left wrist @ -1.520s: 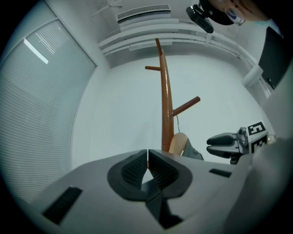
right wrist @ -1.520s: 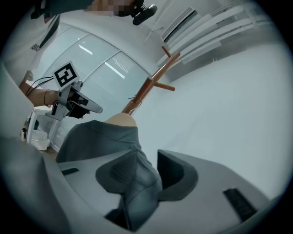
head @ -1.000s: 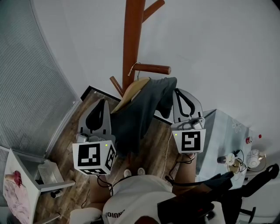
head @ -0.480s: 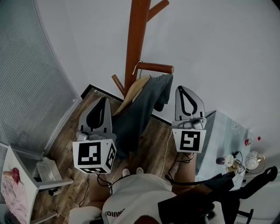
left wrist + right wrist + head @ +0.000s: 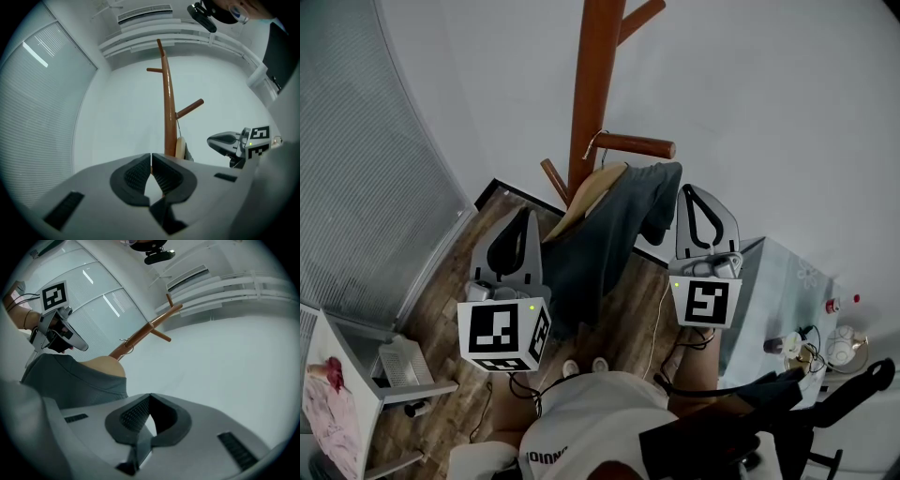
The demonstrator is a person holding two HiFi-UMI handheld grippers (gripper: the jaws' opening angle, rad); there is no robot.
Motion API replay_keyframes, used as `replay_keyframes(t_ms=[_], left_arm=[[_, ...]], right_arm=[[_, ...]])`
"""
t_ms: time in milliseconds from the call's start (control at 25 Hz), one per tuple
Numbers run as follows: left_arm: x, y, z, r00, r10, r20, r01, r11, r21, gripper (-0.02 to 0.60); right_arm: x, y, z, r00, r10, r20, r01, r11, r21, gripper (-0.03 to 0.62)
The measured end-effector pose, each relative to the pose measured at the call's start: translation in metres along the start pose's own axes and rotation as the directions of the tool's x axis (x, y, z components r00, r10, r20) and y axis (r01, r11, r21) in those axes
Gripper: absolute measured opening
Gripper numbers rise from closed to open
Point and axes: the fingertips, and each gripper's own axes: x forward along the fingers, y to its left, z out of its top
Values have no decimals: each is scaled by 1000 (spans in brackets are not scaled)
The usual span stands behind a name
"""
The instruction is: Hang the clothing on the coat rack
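White wall and wood-plank floor are seen behind the coat rack (image 5: pixel 586 103), upright at far centre. From its right-pointing peg (image 5: pixel 633 145) the grey clothing (image 5: pixel 600 244) is hung on a wooden hanger (image 5: pixel 586 197), long axis downward, between the tongs. The right gripper (image 5: pixel 686 194) is judged slightly nearer it than the left gripper (image 5: pixel 523 220). Both are pressed together, empty.

The coat rack (image 5: pixel 592 84) bears, on one peg (image 5: pixel 637 146), a hanger (image 5: pixel 586 195) (grey clothing (image 5: pixel 600 244) draped over it).
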Motion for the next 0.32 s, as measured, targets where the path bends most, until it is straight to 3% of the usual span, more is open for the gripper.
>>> replay_keyframes(t_ms=[320], left_arm=[[-3,-1,1,1000,4,3,-4,1000,4,23]], right_arm=[[-2,2,0,1000,3,-1,-3,1000,0,18]])
